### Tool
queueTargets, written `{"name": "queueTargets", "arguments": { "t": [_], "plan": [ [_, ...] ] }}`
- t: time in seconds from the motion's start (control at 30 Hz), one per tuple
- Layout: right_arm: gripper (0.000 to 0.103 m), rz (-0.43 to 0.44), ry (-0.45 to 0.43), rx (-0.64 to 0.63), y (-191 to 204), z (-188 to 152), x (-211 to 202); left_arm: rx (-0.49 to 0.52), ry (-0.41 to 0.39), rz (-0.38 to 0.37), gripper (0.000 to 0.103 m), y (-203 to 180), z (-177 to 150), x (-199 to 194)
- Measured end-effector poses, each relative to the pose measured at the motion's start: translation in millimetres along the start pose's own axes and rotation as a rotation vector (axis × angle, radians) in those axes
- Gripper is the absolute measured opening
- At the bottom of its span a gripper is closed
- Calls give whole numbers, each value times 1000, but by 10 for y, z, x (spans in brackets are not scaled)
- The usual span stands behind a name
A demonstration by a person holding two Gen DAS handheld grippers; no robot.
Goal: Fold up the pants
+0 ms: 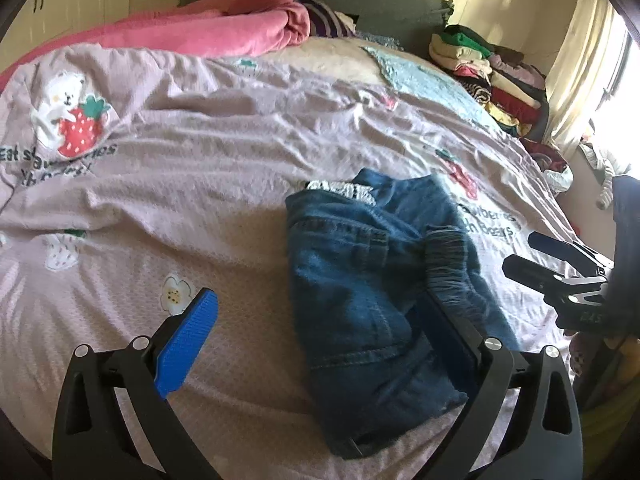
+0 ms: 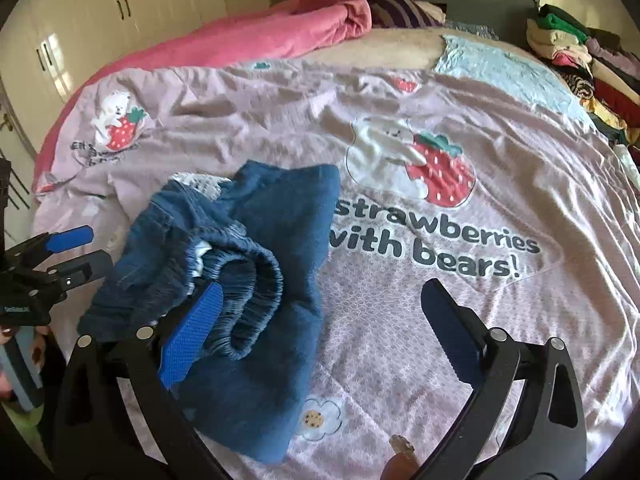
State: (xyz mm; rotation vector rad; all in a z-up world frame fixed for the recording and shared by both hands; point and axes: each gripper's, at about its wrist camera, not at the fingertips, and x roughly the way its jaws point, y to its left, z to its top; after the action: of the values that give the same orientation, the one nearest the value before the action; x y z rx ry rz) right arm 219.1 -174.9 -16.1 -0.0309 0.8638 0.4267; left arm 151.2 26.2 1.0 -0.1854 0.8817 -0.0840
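Bedroom scene, bed [image 1: 208, 184] covered by a wrinkled pale pink-lilac bedsheet [image 2: 500, 320] printed with bears, strawberries, small flowers and dark lettering reading "strawberries with bears!". Blue denim pants [image 1: 360, 280] lie folded into a compact bundle on the sheet near the front edge of the bed, partly covering the start of the lettering. Elastic gathered waistband [image 2: 248, 280] sits on top, curled open, white inner lining showing; a white patterned strip pokes out at the bundle's far end. Seams and a pocket edge visible on the left-wrist side.

Left gripper [image 1: 324, 336] jaws wide apart, blue ribbed pad on one finger over bare sheet, other finger over the pants' right edge; nothing clamped. Right gripper [image 2: 324, 332] also spread wide, its left finger over the waistband, right finger over the sheet; contact with fabric cannot be told, no pinch.

Far side of bed: pink blanket [image 1: 224, 28] bunched up, striped purple item beside it, light teal cloth [image 1: 432, 76]. Stack of folded clothes [image 1: 496, 76] on the bed's right far corner. Cream wardrobe doors [image 2: 132, 8] at left, curtain [image 1: 580, 64] with bright window at right.
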Motion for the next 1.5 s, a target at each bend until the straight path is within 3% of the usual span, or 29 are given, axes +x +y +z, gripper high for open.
{"name": "queueTargets", "arguments": {
  "t": [0.67, 1.0, 1.5],
  "plan": [
    [94, 4, -204, -44, 322, -140, -1034, 32, -137, 25, 99, -171, -216, -841],
    [94, 1, -257, -50, 396, -236, -1304, 52, -203, 21, 99, -262, -340, -1260],
    [94, -5, -372, -76, 525, -420, -1719, 49, -229, 44, 99, -297, -593, -1479]
  ]
}}
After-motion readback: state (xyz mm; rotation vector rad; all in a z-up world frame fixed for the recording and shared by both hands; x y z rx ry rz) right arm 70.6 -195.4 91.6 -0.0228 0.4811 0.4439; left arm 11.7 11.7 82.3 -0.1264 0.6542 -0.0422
